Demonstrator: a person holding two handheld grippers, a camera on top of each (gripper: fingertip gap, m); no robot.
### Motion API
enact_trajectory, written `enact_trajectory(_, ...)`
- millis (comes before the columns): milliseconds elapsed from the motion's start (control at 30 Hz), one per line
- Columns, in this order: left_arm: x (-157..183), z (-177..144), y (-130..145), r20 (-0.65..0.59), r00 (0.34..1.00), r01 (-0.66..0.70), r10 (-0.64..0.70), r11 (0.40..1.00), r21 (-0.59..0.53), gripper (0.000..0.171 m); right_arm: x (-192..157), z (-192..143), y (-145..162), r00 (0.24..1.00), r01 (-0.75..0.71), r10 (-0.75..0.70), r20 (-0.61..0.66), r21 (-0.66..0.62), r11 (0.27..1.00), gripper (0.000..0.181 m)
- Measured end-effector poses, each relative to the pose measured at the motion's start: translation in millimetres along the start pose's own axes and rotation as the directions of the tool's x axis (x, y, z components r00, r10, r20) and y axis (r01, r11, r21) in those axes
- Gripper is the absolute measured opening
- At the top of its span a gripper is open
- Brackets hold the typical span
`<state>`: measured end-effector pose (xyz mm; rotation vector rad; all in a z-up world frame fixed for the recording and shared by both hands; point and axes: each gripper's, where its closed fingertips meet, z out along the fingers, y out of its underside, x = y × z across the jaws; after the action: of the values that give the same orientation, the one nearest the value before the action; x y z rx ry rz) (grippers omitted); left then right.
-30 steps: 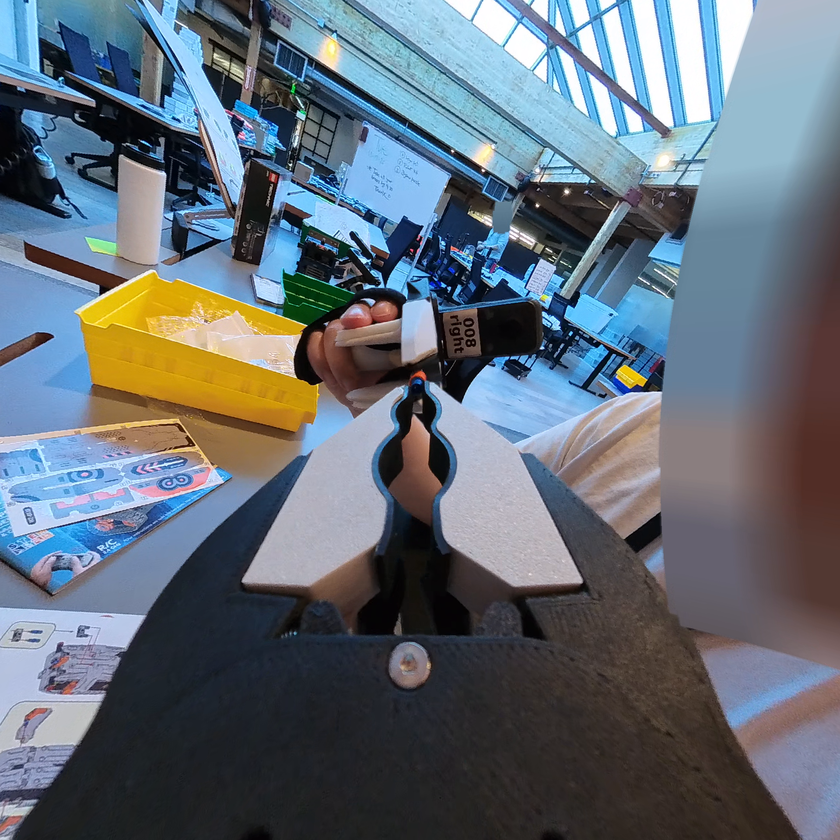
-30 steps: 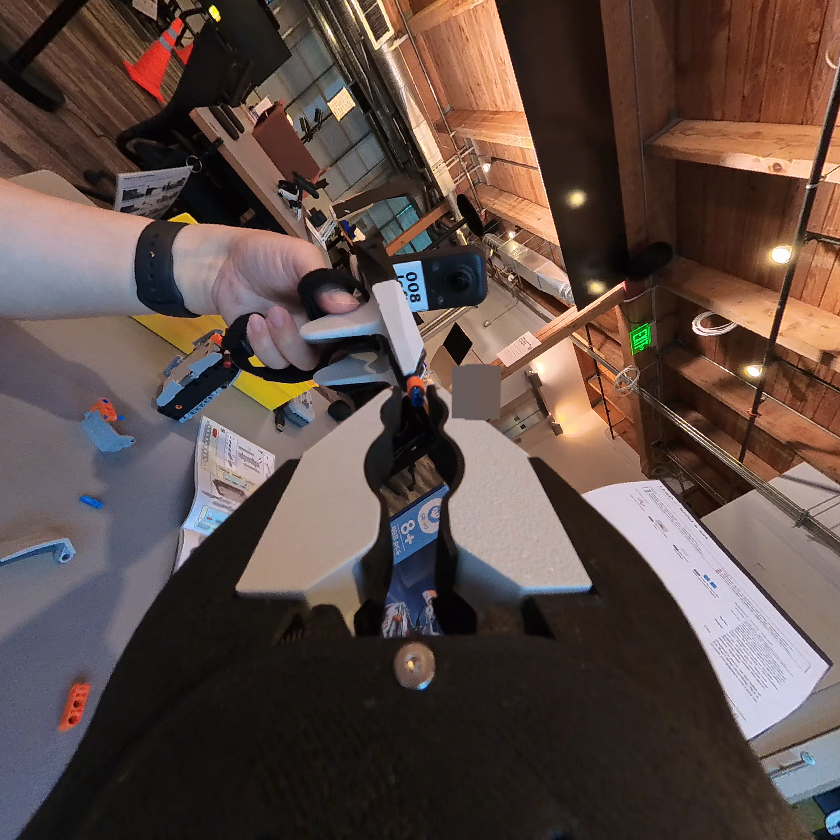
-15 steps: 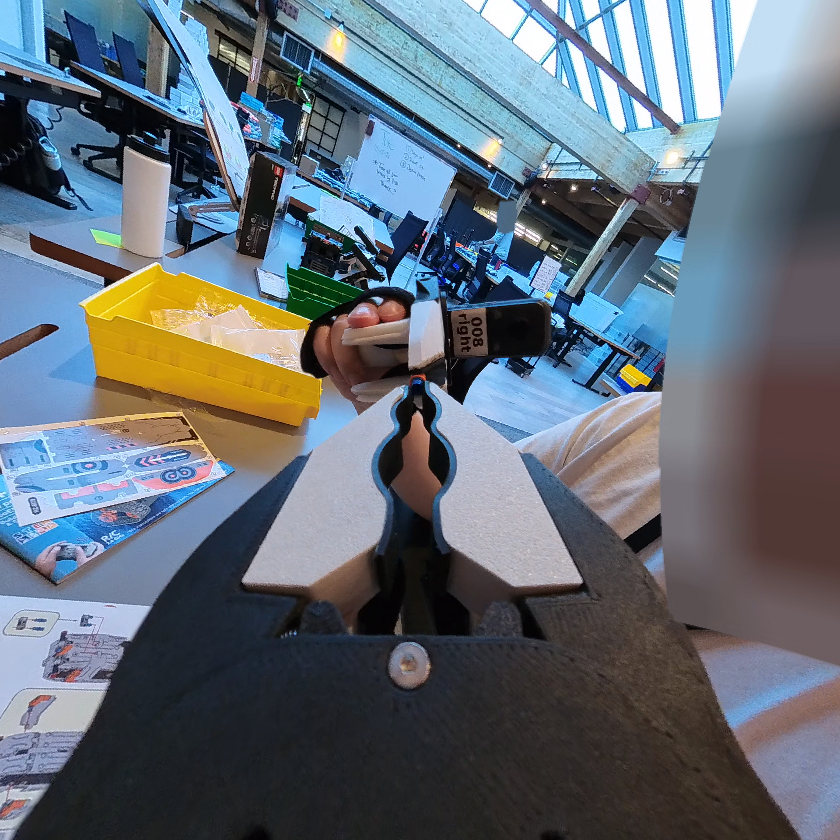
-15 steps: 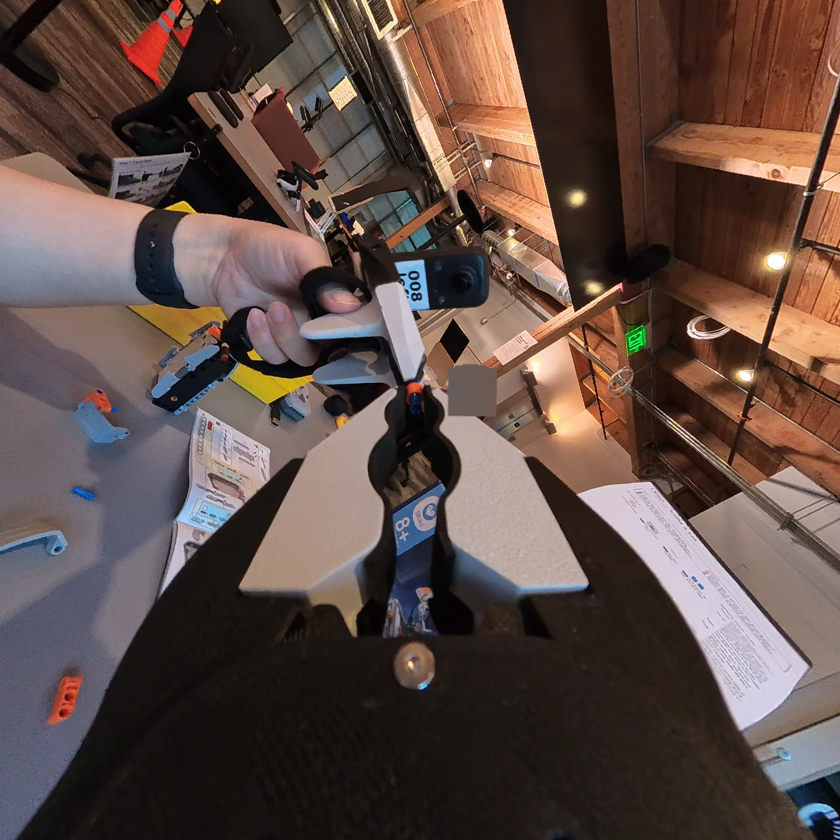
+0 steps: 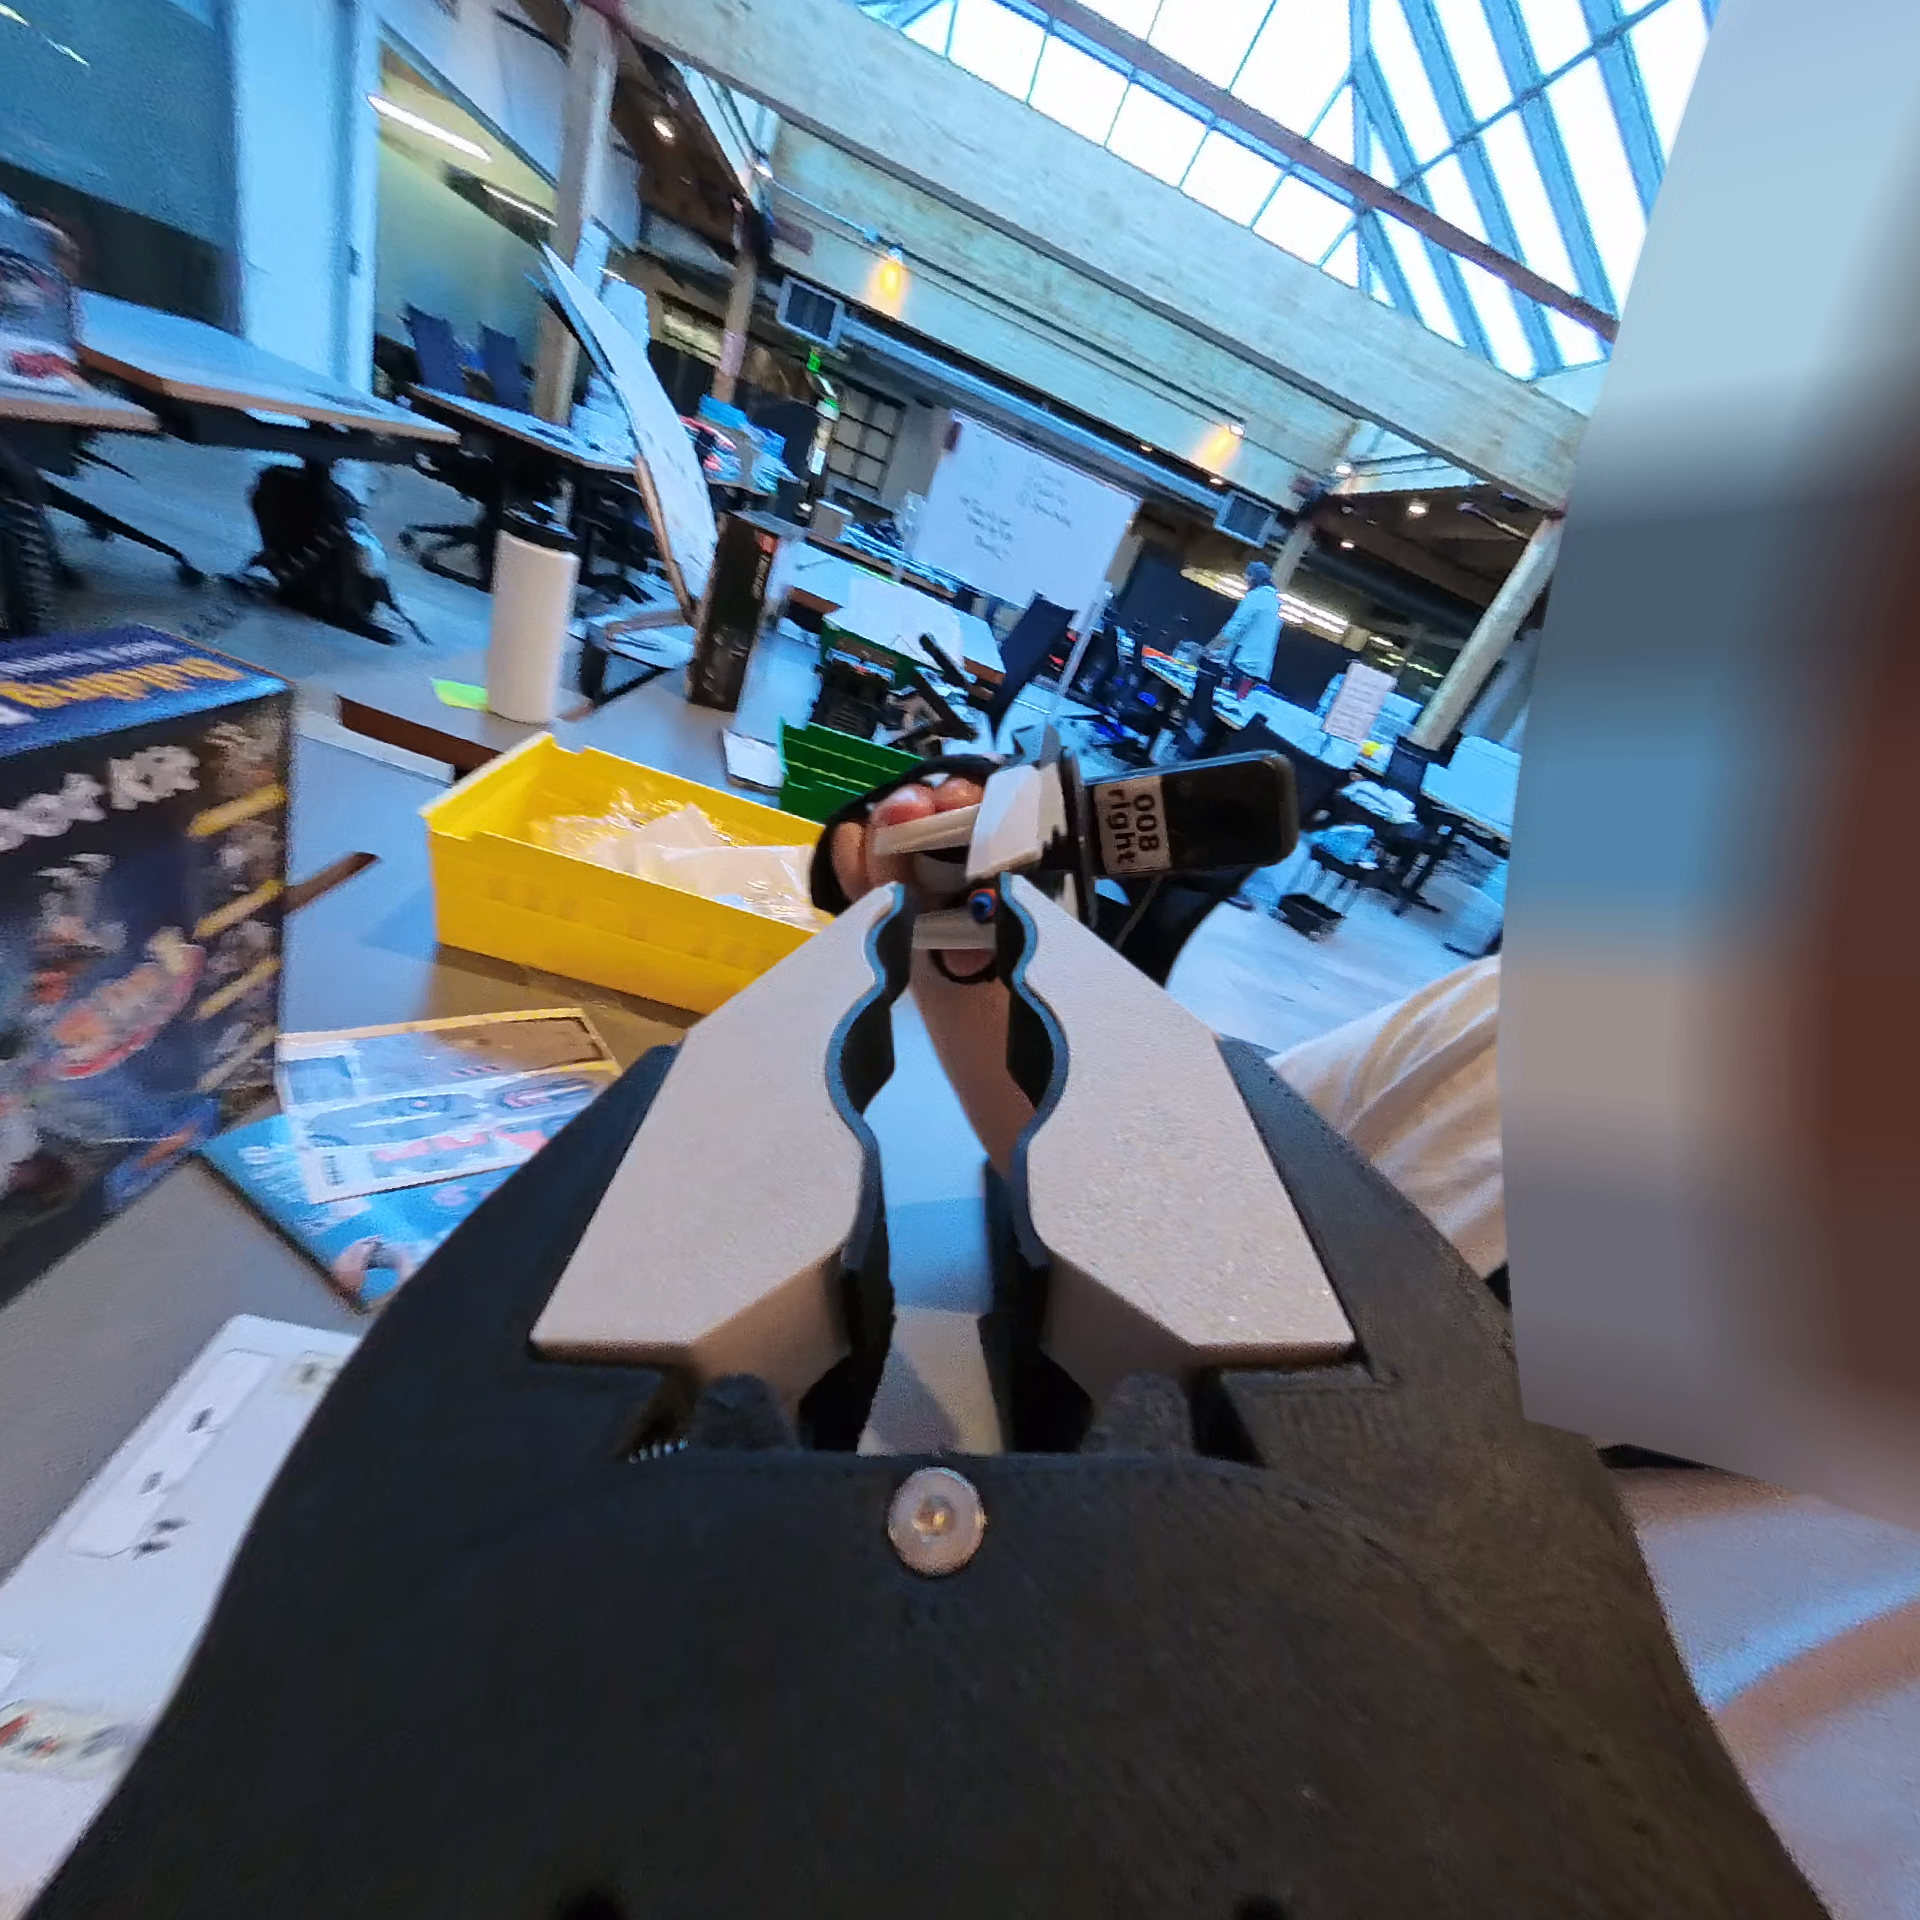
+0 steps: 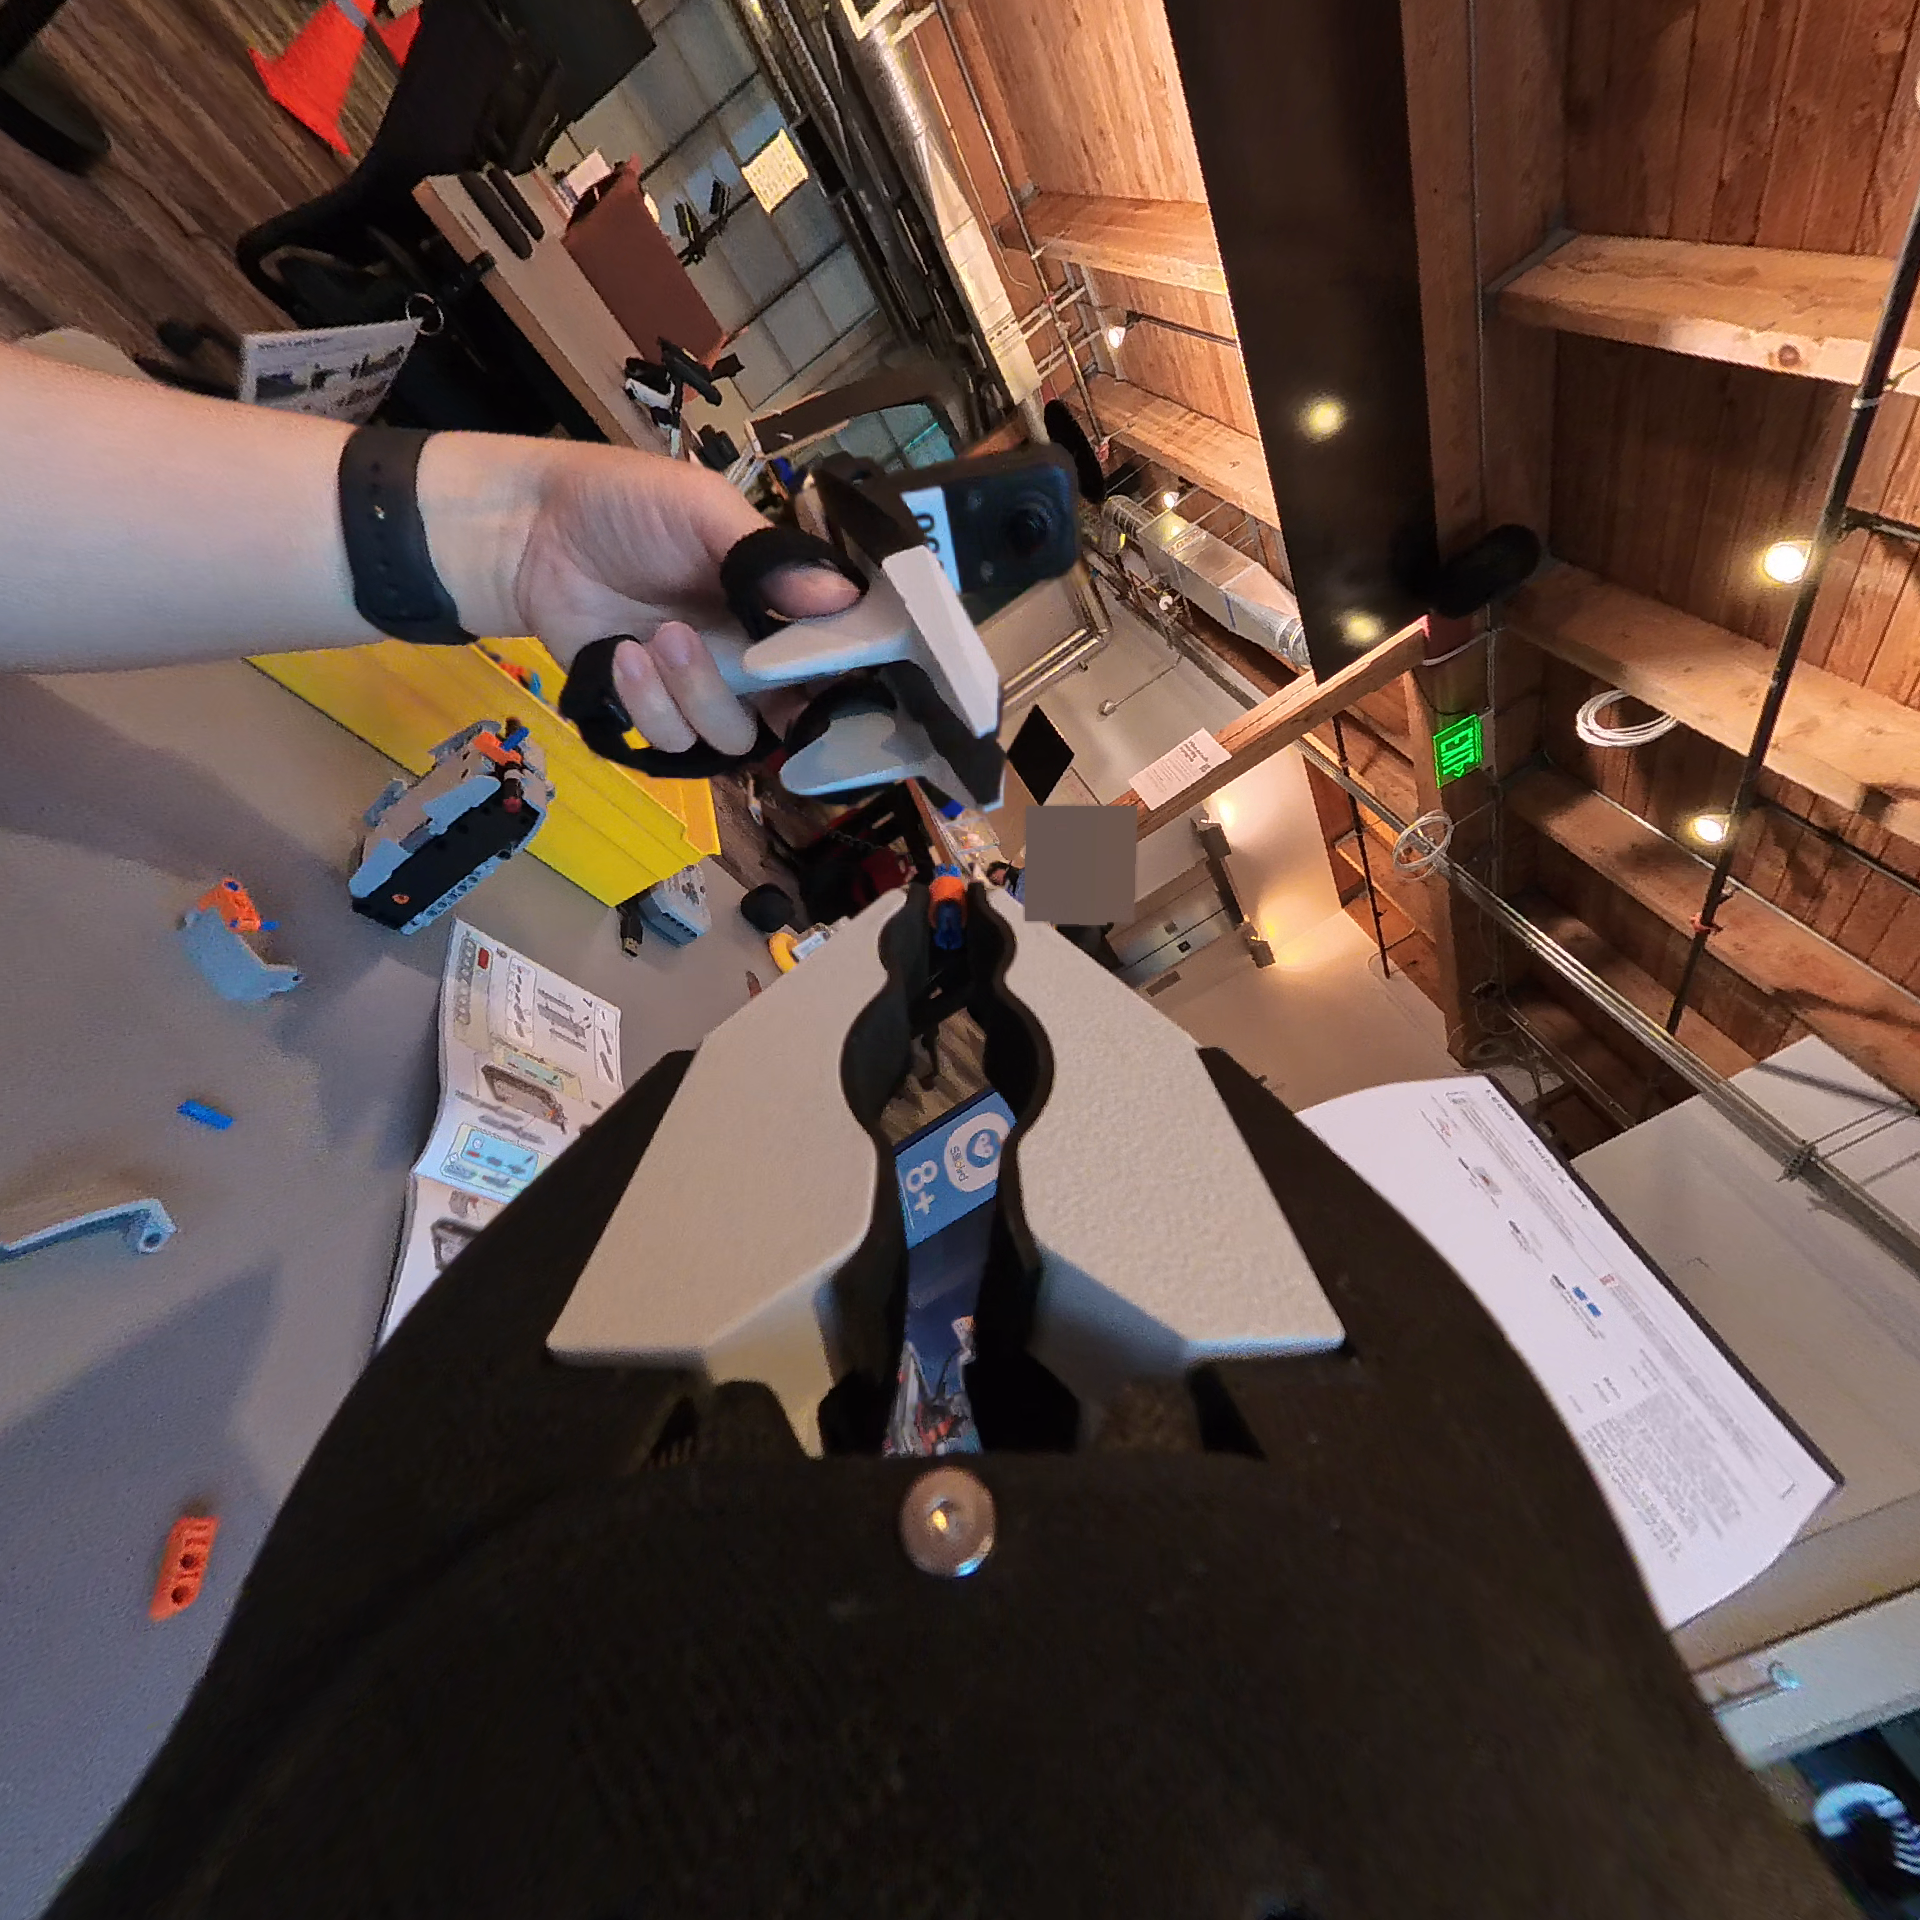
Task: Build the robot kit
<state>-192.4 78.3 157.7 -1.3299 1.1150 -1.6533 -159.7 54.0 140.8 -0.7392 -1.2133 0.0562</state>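
Right wrist view has the right hand-held gripper (image 6: 943, 902) raised off the tabletop (image 6: 156, 1039), its jaws pinched on a pin (image 6: 945, 891) right at the tips. That is probably the only grip so small a part allows, and it leaves most of the pin in sight. The pin is a short peg, orange at one end and blue at the other, standing roughly in line with the fingers. It is in the air, well above everything on the tabletop. Left wrist view looks along the left hand-held gripper (image 5: 948, 906), whose jaws stand narrowly apart and hold nothing. The pin shows just past its tips, between the other gripper's fingers. Seen from the right side, the left one sits up and to the left of the pin — close, but apart from it. A hand (image 6: 603, 561) with fingers through black loops carries it, the two tools facing each other nose to nose, which seems meant to keep the part in both cameras. Below lie a grey and black model (image 6: 447, 831) against a yellow bin (image 6: 447, 707), an open booklet (image 6: 520, 1060), and an orange piece (image 6: 185, 1553) — all likely kept within reach. A printed box (image 5: 125, 883) stands at the left.
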Motion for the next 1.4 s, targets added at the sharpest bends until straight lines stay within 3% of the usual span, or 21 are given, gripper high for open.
enact_trajectory(100,-24.4,-9.3,8.3,0.134,0.986,-0.091,0.099,0.994,-0.063,0.012,3.6,-2.7,1.0,1.0,-0.012,0.012,-0.009,0.001,1.0,0.005)
enact_trajectory(200,-68.4,-8.7,45.9,0.295,0.931,-0.126,0.215,0.947,-0.295,0.016,12.4,-11.0,-0.8,0.999,-0.001,0.001,-0.032,-0.021,1.0,0.005)
enact_trajectory(267,-85.1,-1.8,76.6,0.323,0.911,-0.093,0.258,0.889,-0.449,0.013,23.1,-21.9,-3.2,0.998,-0.021,0.02,-0.059,-0.02,1.0,0.005)
enact_trajectory(400,-90.6,24.3,147.2,0.114,0.894,-0.231,0.432,0.665,-0.71,0.017,46.2,-44.8,-0.2,0.989,-0.045,0.04,-0.14,-0.035,0.998,0.006)
enact_trajectory(467,-97.2,31.3,187.8,0.043,0.908,-0.212,0.416,0.545,-0.811,0.017,53.2,-52.7,2.0,0.985,-0.047,0.039,-0.167,-0.045,0.998,0.006)
enact_trajectory(567,-116.7,33.5,230.6,0.042,0.914,-0.136,0.403,0.404,-0.905,0.017,58.9,-60.2,2.8,0.982,-0.05,0.04,-0.186,-0.053,0.997,0.006)
enact_trajectory(767,-126.4,37.0,267.9,0.006,0.911,-0.115,0.412,0.269,-0.956,0.016,62.3,-64.7,3.4,0.98,-0.055,0.042,-0.193,-0.061,0.997,0.006)
enact_trajectory(867,-131.4,33.4,277.9,0.012,0.911,-0.09,0.412,0.229,-0.969,0.018,62.9,-65.6,3.7,0.98,-0.054,0.04,-0.196,-0.064,0.996,0.006)
enact_trajectory(1167,-136.1,35.4,294.5,0.011,0.921,-0.073,0.39,0.2,-0.977,0.02,67.2,-71.6,4.4,0.977,-0.055,0.038,-0.209,-0.074,0.996,0.006)
enact_trajectory(1400,-136.7,34.7,295.8,0.013,0.926,-0.067,0.376,0.201,-0.977,0.008,67.7,-72.3,6.4,0.977,-0.06,0.043,-0.208,-0.076,0.995,0.006)
